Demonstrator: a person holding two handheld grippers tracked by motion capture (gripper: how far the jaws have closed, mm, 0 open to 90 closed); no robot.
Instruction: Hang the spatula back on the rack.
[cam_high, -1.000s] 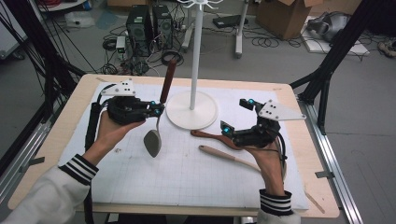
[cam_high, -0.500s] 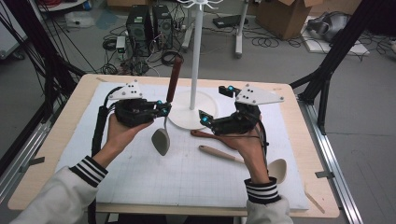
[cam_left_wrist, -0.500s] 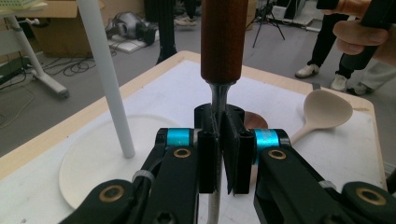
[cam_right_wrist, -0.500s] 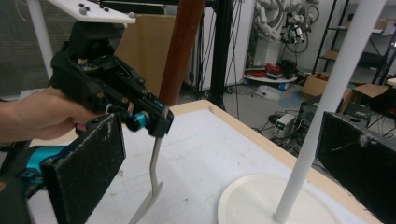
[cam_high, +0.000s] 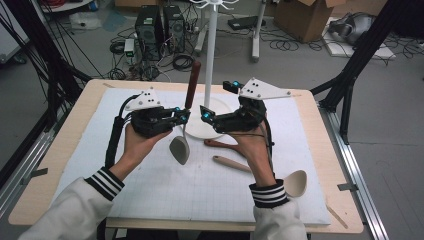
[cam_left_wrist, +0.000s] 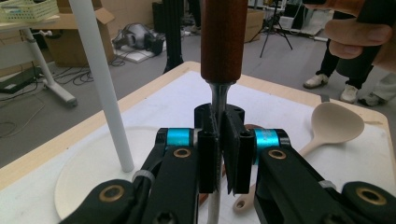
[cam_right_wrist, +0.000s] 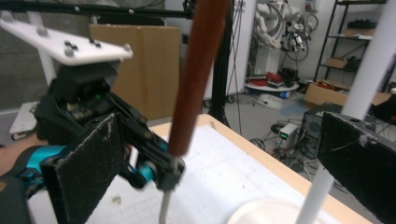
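Observation:
A metal spoon (cam_high: 179, 149) with a red-brown wooden handle (cam_high: 193, 80) hangs bowl down, tilted, over the white mat. My left gripper (cam_high: 183, 118) is shut on its thin metal shank (cam_left_wrist: 217, 100), just below the handle (cam_left_wrist: 223, 37). My right gripper (cam_high: 204, 115) stands close on the spoon's right, jaws wide open and pointing at it. In the right gripper view the handle (cam_right_wrist: 196, 79) rises between the two spread pads (cam_right_wrist: 88, 172), touching neither, and the left gripper (cam_right_wrist: 88, 109) sits behind it.
A white stand has its round base (cam_high: 197, 131) and pole (cam_high: 212, 55) right behind both grippers. A pale wooden spoon (cam_high: 295, 182) and a dark-handled utensil (cam_high: 222, 144) lie on the mat (cam_high: 150, 200) under the right forearm. The stand's pole (cam_left_wrist: 100, 84) is close to the left jaw.
My right gripper has come up and leftward from beside the wooden spoon to the held spoon. The left gripper has drifted slightly right with the spoon.

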